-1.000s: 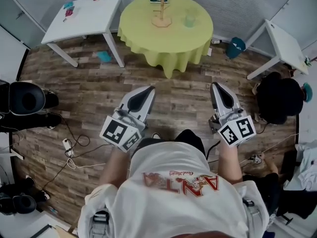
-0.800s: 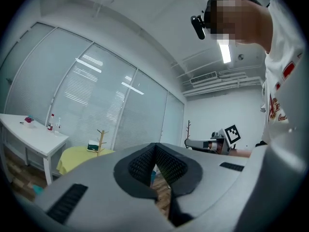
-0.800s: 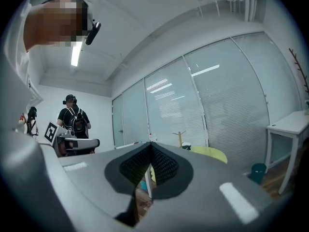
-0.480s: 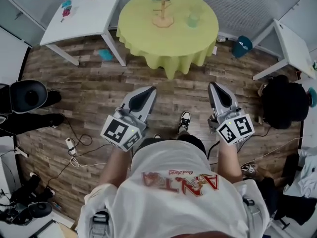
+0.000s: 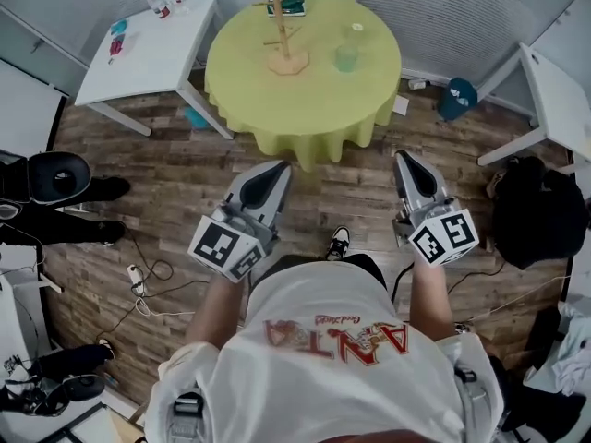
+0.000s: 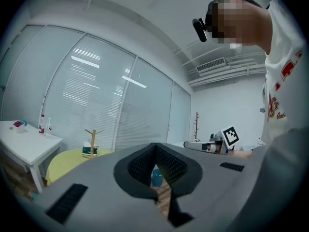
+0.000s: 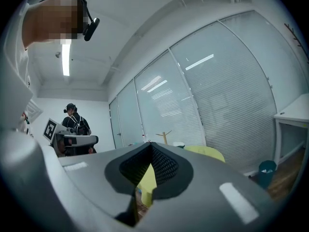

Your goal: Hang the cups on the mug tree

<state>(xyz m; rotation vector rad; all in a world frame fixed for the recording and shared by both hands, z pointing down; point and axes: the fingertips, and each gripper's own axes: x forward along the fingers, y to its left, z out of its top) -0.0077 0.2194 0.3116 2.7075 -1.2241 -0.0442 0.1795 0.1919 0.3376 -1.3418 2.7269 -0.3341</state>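
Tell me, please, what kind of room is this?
Probably an office or lab room set up for recording: glass walls with blinds, plain white tables, and loose cables on the wood-pattern floor.

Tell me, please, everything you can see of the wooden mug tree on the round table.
The mug tree looks like pale, unpainted wood: a flat, many-sided base, a slim upright post and thin pegs angling up and outwards. It stands upright on the yellow-green tablecloth, towards the far side of the table. No cup shows on its pegs. A pale green cup stands apart, to its right.
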